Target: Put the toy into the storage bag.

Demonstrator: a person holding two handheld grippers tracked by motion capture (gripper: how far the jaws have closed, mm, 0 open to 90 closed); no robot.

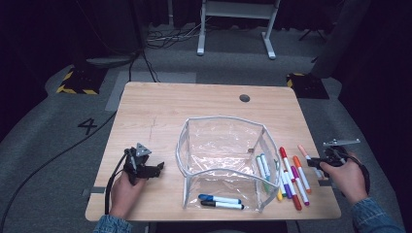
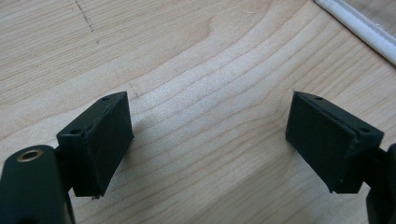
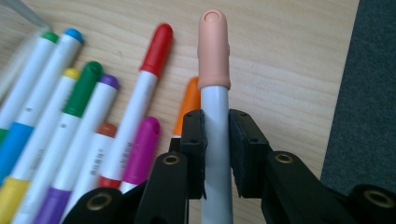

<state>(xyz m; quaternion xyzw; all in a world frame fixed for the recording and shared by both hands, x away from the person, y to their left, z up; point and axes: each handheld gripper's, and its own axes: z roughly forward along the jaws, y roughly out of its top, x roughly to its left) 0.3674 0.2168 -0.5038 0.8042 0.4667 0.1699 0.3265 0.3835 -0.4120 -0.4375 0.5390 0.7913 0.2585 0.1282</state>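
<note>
**Peach-capped marker pinched at the right edge**

We start at the left, where our left claw (image 1: 156, 168) rests low over the wooden desk (image 1: 160, 109), its jaws spread wide with bare wood between them in the left gripper view. Just to its right stands the clear pouch (image 1: 221, 145) with a white rim, open at the top; two markers, blue-capped (image 1: 218, 199) and black-capped (image 1: 221, 205), lie flat at its near end, and more lean inside its right wall. Right of the pouch a row of markers (image 1: 291, 177) lies on the desk. At the far right, our right claw (image 3: 216, 154) is pinching the peach-capped marker (image 3: 214, 51) by its white barrel, pads pressed on both sides, cap pointing away, beside the row near the desk's right edge.
</note>
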